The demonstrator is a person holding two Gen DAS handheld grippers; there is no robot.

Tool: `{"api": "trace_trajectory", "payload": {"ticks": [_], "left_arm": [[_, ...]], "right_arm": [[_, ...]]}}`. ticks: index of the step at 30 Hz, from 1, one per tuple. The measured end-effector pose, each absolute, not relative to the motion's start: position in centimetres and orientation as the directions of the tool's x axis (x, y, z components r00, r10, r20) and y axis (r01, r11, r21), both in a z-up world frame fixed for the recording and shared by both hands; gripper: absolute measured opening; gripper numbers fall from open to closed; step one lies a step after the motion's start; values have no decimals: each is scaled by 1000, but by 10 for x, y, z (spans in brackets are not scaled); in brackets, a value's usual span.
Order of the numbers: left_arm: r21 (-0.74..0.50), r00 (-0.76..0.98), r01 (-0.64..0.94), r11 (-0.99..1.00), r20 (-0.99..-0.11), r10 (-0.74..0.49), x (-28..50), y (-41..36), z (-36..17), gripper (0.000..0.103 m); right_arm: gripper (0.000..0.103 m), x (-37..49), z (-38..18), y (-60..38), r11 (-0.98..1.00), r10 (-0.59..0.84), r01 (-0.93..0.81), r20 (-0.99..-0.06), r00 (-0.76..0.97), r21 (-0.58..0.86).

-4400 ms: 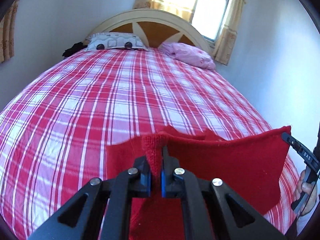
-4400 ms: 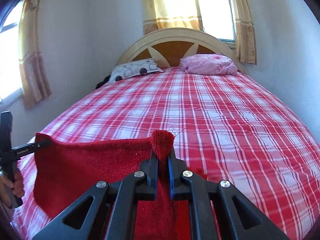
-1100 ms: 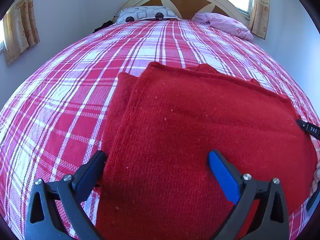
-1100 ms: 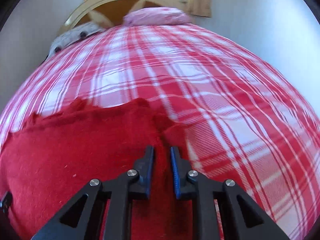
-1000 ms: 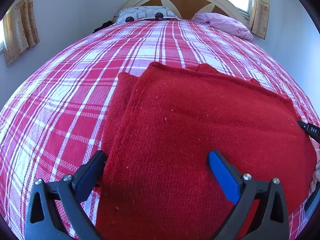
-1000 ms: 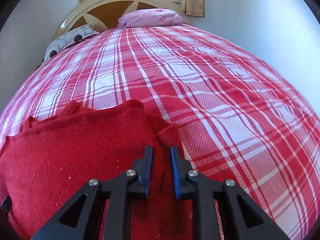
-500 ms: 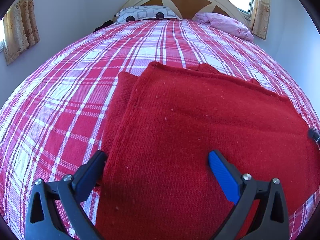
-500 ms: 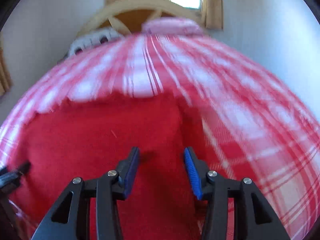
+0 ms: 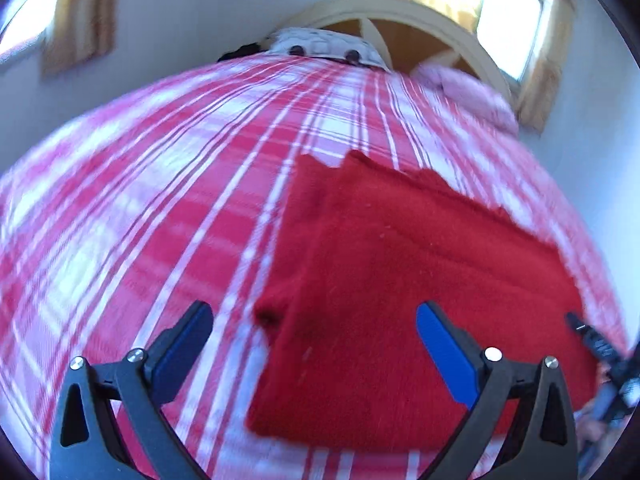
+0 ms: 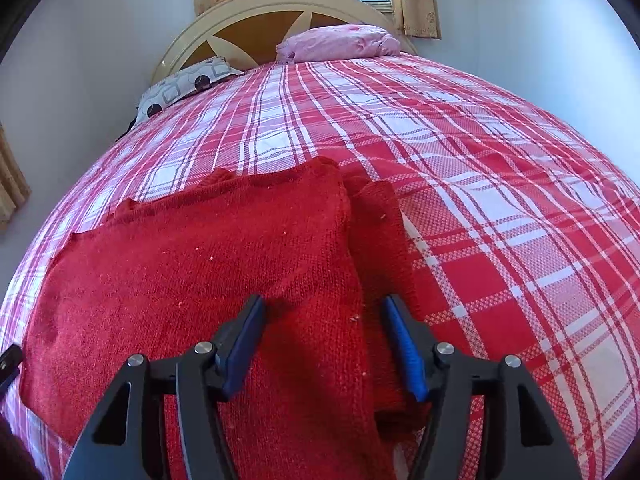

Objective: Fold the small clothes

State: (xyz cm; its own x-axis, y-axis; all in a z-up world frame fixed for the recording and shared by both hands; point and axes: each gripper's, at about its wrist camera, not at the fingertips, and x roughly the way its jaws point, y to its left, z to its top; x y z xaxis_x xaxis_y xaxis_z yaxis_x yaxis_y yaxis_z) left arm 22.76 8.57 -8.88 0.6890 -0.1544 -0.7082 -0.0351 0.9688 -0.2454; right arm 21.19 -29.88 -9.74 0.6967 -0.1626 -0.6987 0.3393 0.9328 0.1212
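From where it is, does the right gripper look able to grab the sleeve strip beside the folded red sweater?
Probably yes. The right gripper, fingers still opening, sits just above the red sweater, and the sleeve strip lies exposed on the plaid bedspread just ahead with nothing covering it.

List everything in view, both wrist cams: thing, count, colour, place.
Knit garment: 1, red, folded flat on the near end of the bed.
Bedspread: 1, red and white plaid, covers the bed.
Headboard: 1, cream and brown, far end.
Patterned pillow: 1, grey-white with dark spots, at the headboard.
Pink pillow: 1, pink, beside it.
Curtains: yellowish, at the windows.
Walls: white.
Left gripper: black, blue pads, open over the garment's edge.
Right gripper: black, blue pads, jaws opening above the garment, not pressing it.
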Motion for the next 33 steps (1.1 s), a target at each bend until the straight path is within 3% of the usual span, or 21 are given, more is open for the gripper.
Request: {"api": "trace_trajectory", "payload": {"ticks": [6,11,17,24,27,29,33], "left_arm": [[-421,659,-85,903,-703,-266,216,114,-105,103],[-316,622,-78,945,-757,-202,231,92,-105,103],[-313,598,-20,950,-765,-239,226,77,-105,103],[-264,580,-70,962,-795,-176,231,70,-106,102],[-187,584,-102,977,-806,-94,230,65,-103,65],[-236,588,-79,969,-795,-146,230,68,-101,16],[-298,597,-104,949,-782,-181,232,73,-101,15]], "right_arm": [[64,212,-98,-296,935,-163,336,-698,697,118],[64,212,-98,-297,934,-159,335,-697,699,123],[64,212,-98,-297,934,-158,335,-697,700,125],[65,211,-98,-297,934,-158,335,-696,700,125],[65,211,-98,-297,934,-159,335,-697,700,124],[65,211,-98,-297,934,-159,335,-696,700,124],[65,211,-98,-297,934,-159,335,-696,700,123]]}}
